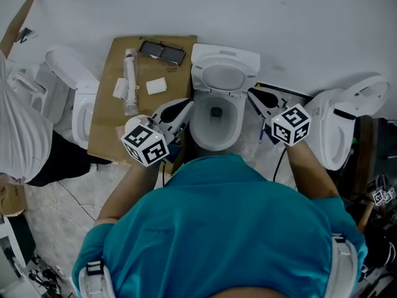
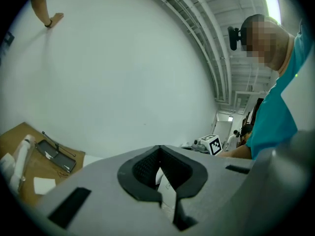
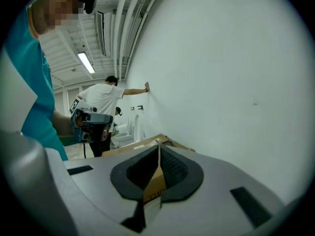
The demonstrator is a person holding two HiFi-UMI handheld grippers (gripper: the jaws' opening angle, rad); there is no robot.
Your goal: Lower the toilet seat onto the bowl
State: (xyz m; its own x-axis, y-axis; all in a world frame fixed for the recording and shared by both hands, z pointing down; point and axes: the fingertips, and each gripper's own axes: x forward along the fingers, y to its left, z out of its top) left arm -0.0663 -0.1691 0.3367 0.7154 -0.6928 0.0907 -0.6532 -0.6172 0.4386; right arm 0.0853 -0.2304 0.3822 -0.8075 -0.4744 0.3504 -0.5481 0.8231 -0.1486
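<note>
A white toilet stands against the wall in the head view, its bowl point(image 1: 214, 143) open below me. The toilet seat point(image 1: 224, 77) is raised and leans back against the tank. My left gripper point(image 1: 188, 103) hovers at the bowl's left rim, pointing toward it, jaws together with nothing between them point(image 2: 160, 147). My right gripper point(image 1: 250, 92) hangs at the bowl's right side near the seat hinge, jaws shut and empty point(image 3: 159, 147). Neither gripper touches the seat. Each gripper view looks up at the bare white wall, so the toilet is hidden there.
A cardboard sheet point(image 1: 111, 123) lies left of the toilet with a white tube point(image 1: 129, 79), small white pieces and a black device point(image 1: 161, 51). More toilets stand at far left point(image 1: 74, 98) and right point(image 1: 347, 123). A person in a white shirt point(image 1: 18, 123) stands left, one hand on the wall.
</note>
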